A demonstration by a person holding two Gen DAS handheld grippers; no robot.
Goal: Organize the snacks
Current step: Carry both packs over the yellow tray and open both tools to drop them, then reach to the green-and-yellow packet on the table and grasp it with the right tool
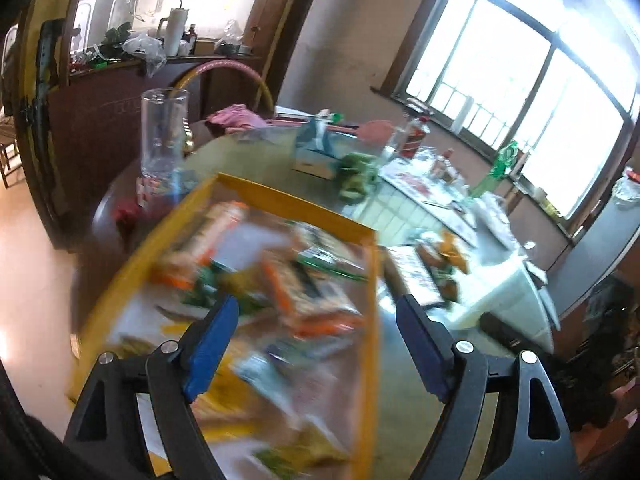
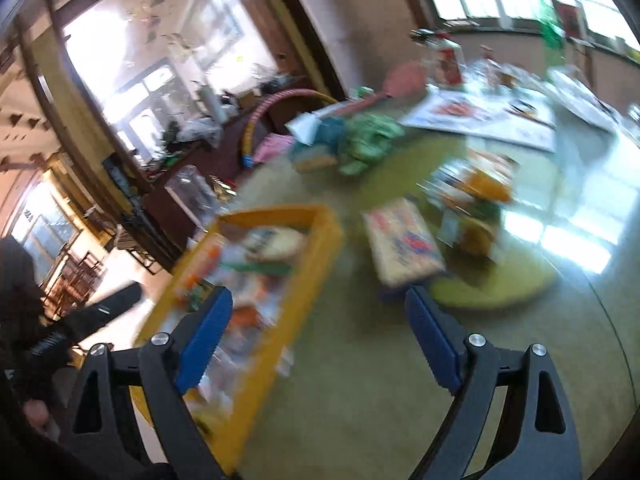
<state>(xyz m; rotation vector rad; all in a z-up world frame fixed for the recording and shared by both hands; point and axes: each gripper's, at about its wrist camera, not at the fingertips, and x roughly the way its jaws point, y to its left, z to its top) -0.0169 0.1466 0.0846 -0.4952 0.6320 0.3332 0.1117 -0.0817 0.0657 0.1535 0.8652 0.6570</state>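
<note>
A yellow tray (image 1: 280, 196) on the round table holds several snack packets (image 1: 304, 288), blurred by motion. My left gripper (image 1: 320, 320) is open and empty, hovering over the tray's right half. In the right wrist view the same tray (image 2: 316, 248) lies to the left. My right gripper (image 2: 320, 320) is open and empty above the bare tabletop beside the tray. A flat cream snack box (image 2: 404, 244) lies just beyond it. More snack packets (image 2: 472, 184) are piled on a green mat (image 2: 496, 288) to the right.
A clear glass jar (image 1: 164, 132) stands behind the tray. A tissue box (image 1: 316, 152) and a green cloth (image 1: 356, 176) sit mid-table. Bottles (image 1: 412, 136) and papers (image 1: 424, 188) crowd the far side near the windows. A dark cabinet (image 1: 100, 112) stands left.
</note>
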